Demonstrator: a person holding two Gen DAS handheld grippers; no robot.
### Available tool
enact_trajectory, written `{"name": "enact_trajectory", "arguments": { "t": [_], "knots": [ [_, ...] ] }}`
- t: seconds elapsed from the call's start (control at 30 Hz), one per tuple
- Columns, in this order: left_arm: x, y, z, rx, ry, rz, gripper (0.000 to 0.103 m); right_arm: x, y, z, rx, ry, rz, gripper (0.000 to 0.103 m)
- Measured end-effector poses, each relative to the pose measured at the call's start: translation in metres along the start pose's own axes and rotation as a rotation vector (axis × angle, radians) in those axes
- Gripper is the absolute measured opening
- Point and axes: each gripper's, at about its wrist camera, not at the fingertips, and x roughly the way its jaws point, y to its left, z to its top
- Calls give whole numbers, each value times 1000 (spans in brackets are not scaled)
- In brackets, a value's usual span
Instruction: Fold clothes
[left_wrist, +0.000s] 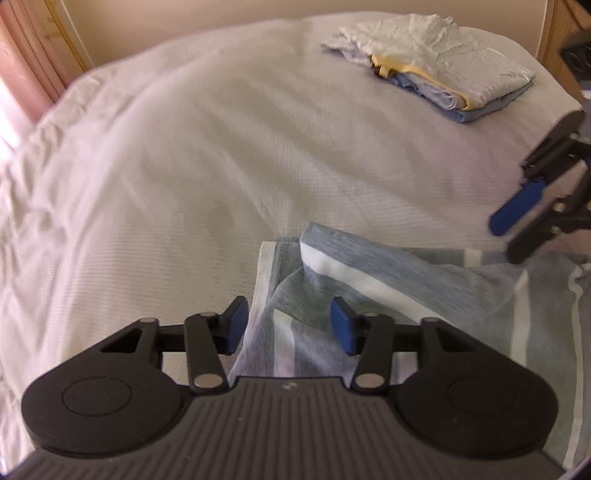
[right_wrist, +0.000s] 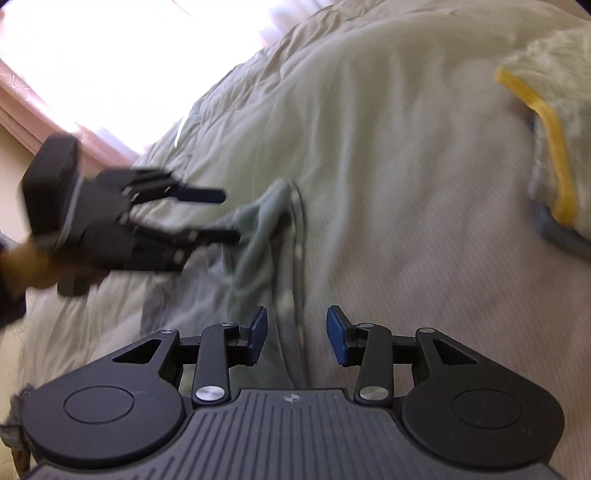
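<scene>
Both tools, left (left_wrist: 289, 325) and right (right_wrist: 296, 335), gape over blurred striped cloth (left_wrist: 388, 280), its lower edge cut off.

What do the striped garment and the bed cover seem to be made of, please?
Striped garment: looks like a thin, soft knit, perhaps cotton jersey, matte; it drapes limply in loose folds and its blue-grey bands look heathered.
Bed cover: appears to be a woven or quilted white cotton, matte; fine ribbed rows run across it and it creases softly near the edge. Motion blur leaves the exact fibre open.
</scene>
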Motion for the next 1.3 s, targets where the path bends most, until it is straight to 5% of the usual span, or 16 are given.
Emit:
{"name": "enact_trajectory", "arguments": {
  "t": [0.2,0.43,0.6,0.97,1.2,1.3],
  "knots": [
    [7,6,4,0,26,-41,4,1,1,16,-11,-45,2,40],
    [-37,-1,-18,-4,-112,37,2,26,9,61,-58,-74,72,40],
    [-43,-3,-36,-53,-125,72,2,54,12,86,-20,-76,151,40],
    [-59,-3,-38,-89,-215,94,2,106,20,73,15,96,316,41],
    [-57,-1,-38,-80,-217,88,2,85,21,74,-23,-4,235,44],
    [-57,0,-38,-79,-224,84,2,89,25,72,-52,30,297,45]
  ]
}}
